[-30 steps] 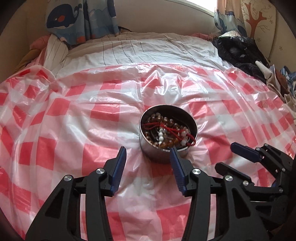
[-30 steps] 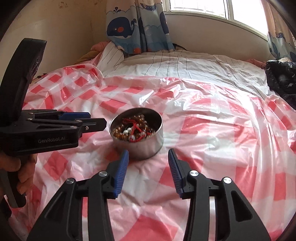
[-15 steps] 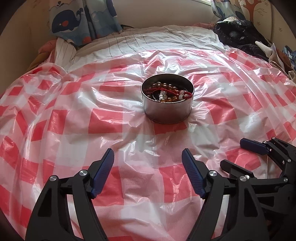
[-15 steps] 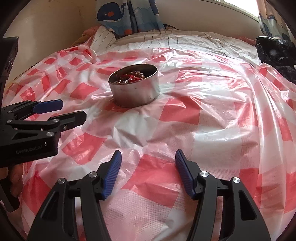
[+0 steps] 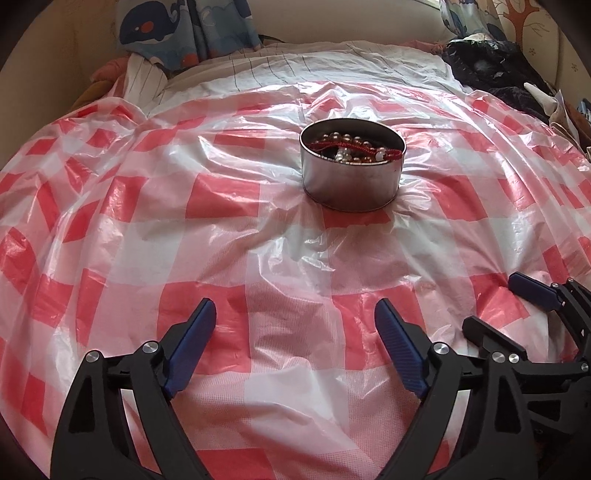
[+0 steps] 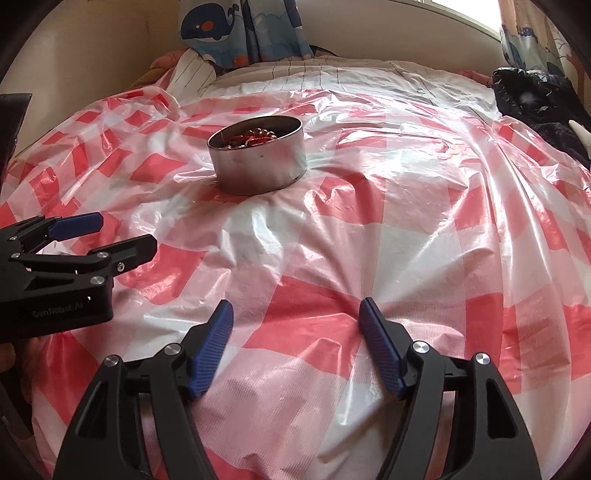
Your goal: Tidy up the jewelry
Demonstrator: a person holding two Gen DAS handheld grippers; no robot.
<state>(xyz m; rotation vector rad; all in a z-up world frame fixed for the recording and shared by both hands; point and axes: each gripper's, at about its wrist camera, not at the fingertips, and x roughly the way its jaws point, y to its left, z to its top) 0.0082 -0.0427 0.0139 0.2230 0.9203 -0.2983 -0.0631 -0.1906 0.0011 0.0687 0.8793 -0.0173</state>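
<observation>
Checked plastic sheet [image 5: 229,192], tin [image 5: 351,184], beads [image 5: 351,147] half-hidden

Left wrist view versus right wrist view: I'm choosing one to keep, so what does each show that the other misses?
Only the left wrist view shows the tree-print curtain and the white beads in the tin. Only the right wrist view shows the bright window and lettering on the left tongs. Both show the metal tin, checked plastic sheet, whale curtain, dark clothing and both tongs open, empty, having just been widening.
</observation>
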